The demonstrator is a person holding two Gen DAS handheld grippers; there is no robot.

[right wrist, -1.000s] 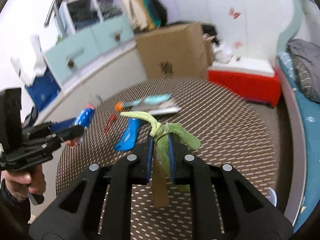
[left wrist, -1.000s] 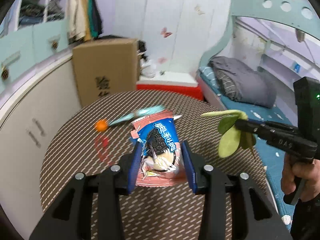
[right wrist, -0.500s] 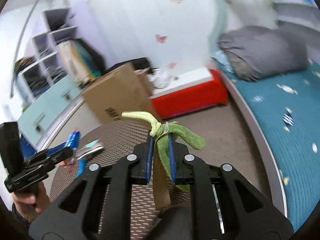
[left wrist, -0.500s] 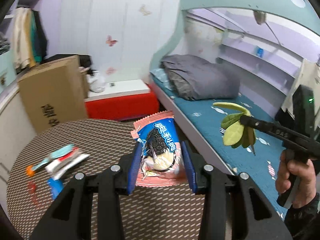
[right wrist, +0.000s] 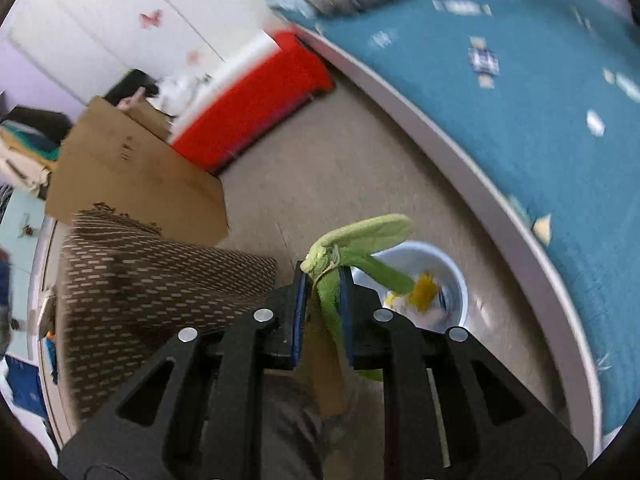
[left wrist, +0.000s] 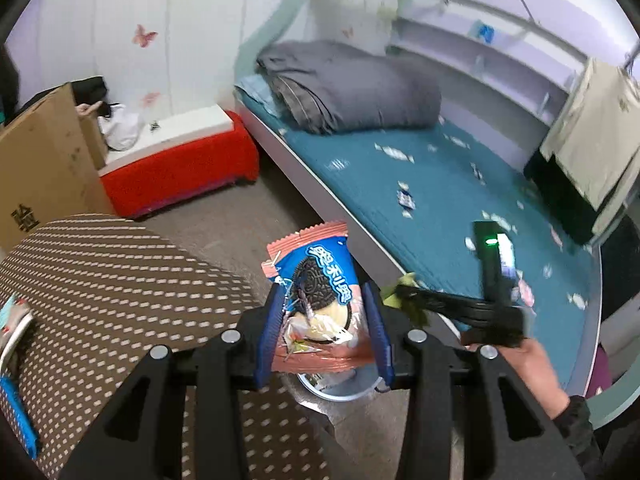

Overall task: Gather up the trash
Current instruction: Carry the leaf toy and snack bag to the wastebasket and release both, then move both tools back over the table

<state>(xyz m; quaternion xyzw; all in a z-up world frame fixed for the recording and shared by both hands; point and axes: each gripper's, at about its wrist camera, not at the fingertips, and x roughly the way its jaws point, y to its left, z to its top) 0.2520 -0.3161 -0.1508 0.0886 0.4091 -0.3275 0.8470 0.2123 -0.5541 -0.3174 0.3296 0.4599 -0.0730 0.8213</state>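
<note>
Left gripper (left wrist: 323, 312) clamps cookie wrapper (left wrist: 316, 300) | right gripper (right wrist: 323, 312) clamps banana peel (right wrist: 352, 252)

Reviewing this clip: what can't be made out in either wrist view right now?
- Bin contents, right view: blurred, partly behind the peel.
- Bin, left view: mostly hidden by the wrapper and jaws.
- Peel, left view: only a tip shows behind the left gripper.
- Table litter, left view: cut off by the edge.
- Left gripper, right view: not visible.

bin (right wrist: 460, 280) between table (right wrist: 160, 280), bed (right wrist: 500, 200)
</note>
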